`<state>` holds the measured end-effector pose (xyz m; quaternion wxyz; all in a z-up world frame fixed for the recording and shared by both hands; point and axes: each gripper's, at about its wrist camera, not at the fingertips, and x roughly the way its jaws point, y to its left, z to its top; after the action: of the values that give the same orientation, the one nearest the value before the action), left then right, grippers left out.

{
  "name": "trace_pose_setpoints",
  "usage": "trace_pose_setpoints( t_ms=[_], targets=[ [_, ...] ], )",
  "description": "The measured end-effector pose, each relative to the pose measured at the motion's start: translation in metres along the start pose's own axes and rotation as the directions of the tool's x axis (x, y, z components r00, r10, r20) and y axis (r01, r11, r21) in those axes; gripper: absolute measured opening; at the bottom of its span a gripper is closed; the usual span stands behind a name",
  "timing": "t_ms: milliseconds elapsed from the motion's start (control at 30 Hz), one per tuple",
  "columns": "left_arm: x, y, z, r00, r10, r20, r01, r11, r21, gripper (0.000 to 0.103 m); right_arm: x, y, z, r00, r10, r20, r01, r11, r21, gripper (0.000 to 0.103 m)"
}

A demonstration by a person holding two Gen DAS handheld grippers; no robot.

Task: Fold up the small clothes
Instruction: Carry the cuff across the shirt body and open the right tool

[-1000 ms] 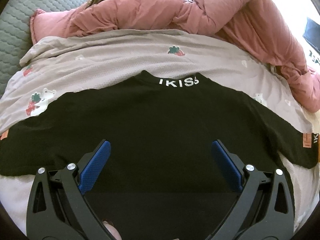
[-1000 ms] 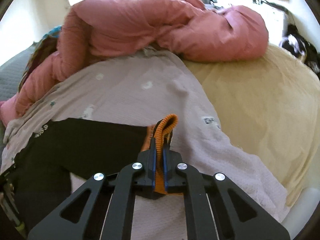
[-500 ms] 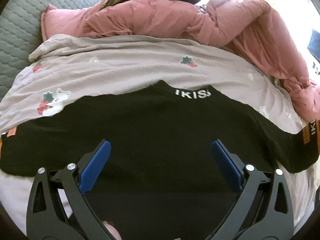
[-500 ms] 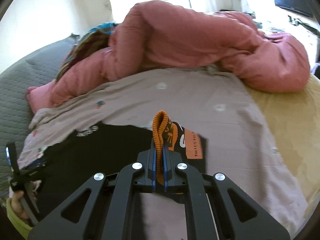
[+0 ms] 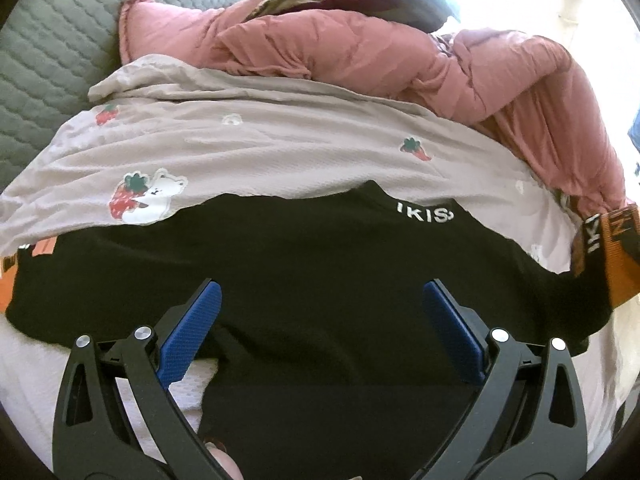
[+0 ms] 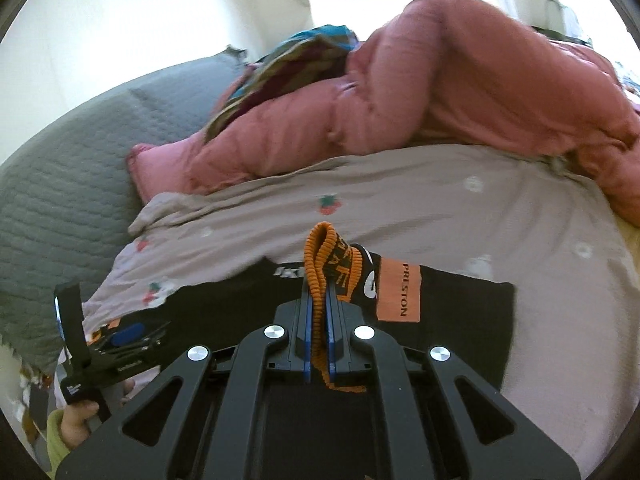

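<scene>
Spread flat on the bed, back side up, a small black T-shirt, with white collar lettering facing the pink duvet. Lifted off the bedding at its right sleeve, by the orange ribbed cuff, and carried over the black body, probably to lay the sleeve inward as 1 fold. Clamped fully on that cuff, the right gripper: both blue pads pressed against the doubled knit, no gap visible. Sewn on the sleeve just beside the cuff, an orange patch with dark print. Held above the lower middle of the shirt, the left gripper, jaws standing wide apart, nothing between the 2 textured blue pads; likely waiting to pin or smooth the cloth. Soft, thin and matte in look, the shirt fabric, likely to sag and wrinkle when released. Underneath, a pale waffle-textured blanket printed with strawberries and a bear. Behind, a puffy, crumpled pink duvet; at the left, a grey quilted cover with hexagon stitching
</scene>
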<state>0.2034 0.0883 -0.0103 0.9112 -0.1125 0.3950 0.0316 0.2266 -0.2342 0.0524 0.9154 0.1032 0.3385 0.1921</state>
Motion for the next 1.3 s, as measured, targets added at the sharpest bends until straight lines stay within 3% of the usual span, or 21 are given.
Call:
trace_pose_setpoints(
  t_ms=[233,333,767,900,967,1067,1300],
  targets=[
    [0.0,0.02,0.003,1.0,-0.008,-0.01,0.007,0.998,-0.058,0.095,0.031,0.038,-0.001,0.997,0.067,-0.038,-0.068,0.997,-0.021,0.005],
    [0.001,0.031,0.004,0.999,-0.038,-0.01,0.037,0.992,-0.125,0.095,0.044,0.055,-0.003,0.993,0.103,-0.061,-0.105,0.994,-0.028,0.005],
    [0.009,0.054,0.003,0.999,-0.029,-0.036,0.021,0.979,-0.205,0.095,0.075,0.087,-0.024,0.975,0.181,-0.13,-0.186,0.982,-0.032,0.005],
    [0.012,0.06,0.002,0.997,-0.054,-0.046,0.042,0.971,-0.233,0.095,0.081,0.092,-0.031,0.972,0.188,-0.142,-0.196,0.98,-0.039,0.008],
    [0.013,0.06,0.002,0.997,-0.065,-0.044,0.053,0.97,-0.238,0.095,0.082,0.092,-0.032,0.97,0.196,-0.145,-0.203,0.979,-0.037,0.014],
    [0.015,0.06,0.001,0.998,-0.041,-0.046,0.029,0.972,-0.235,0.095,0.078,0.092,-0.034,0.976,0.176,-0.13,-0.186,0.981,-0.064,0.031],
    [0.018,0.067,0.001,0.997,-0.069,-0.04,0.057,0.965,-0.256,0.095,0.062,0.076,-0.035,0.997,0.055,-0.055,-0.062,0.989,-0.136,0.036]
  ],
)
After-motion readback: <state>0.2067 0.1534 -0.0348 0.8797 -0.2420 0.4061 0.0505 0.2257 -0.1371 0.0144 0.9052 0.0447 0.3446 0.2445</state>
